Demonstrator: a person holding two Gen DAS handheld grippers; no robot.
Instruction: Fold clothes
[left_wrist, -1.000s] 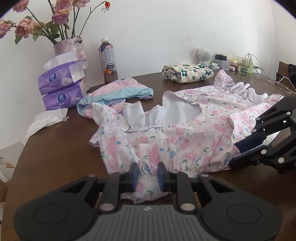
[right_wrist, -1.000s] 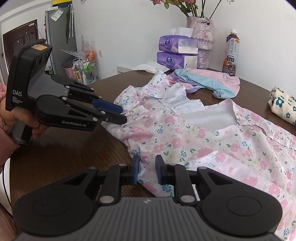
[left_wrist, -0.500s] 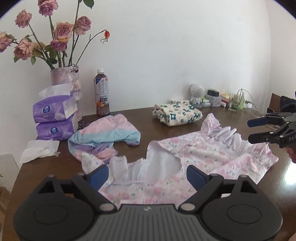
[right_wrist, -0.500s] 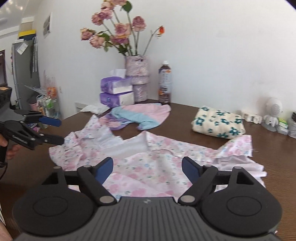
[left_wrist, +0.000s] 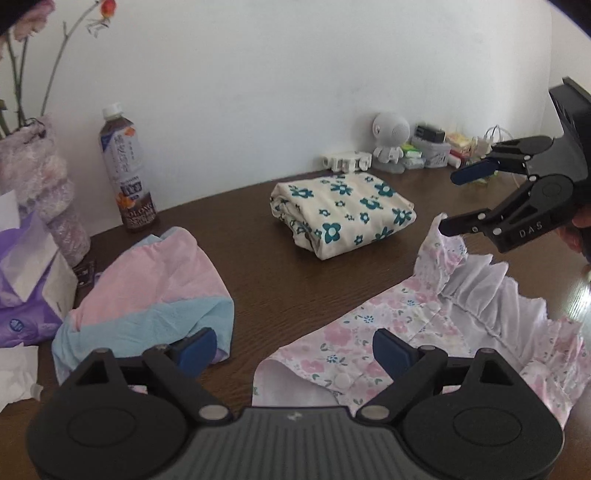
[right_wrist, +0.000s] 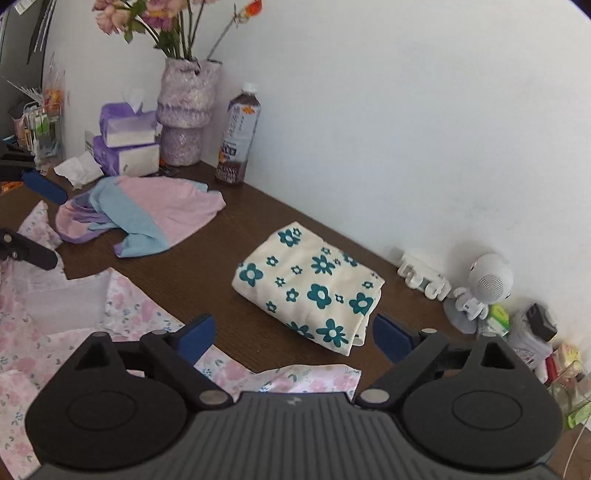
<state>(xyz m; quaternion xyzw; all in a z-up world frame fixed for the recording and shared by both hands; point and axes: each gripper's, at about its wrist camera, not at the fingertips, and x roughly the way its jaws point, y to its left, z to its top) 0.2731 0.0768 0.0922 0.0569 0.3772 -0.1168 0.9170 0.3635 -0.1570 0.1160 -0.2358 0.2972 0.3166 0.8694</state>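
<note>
Carrying all garments, the brown surface (left_wrist: 295, 273) holds the pink floral dress (left_wrist: 424, 332) spread flat at 5 o'clock in the left view. Folded cloth (right_wrist: 310, 284) sits at 12 o'clock of the right gripper (right_wrist: 293, 338), fingers spread, empty. Left gripper (left_wrist: 293, 350) spread too, above the dress neckline.

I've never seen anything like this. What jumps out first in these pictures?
Two black grippers with blue pads, both open: the left gripper fills the foreground, and the right gripper hangs above the ruffled edge of a pink floral dress spread on the dark wooden table. Behind sits a neatly folded cream cloth with teal flowers, beside a crumpled pink and blue garment.
</note>
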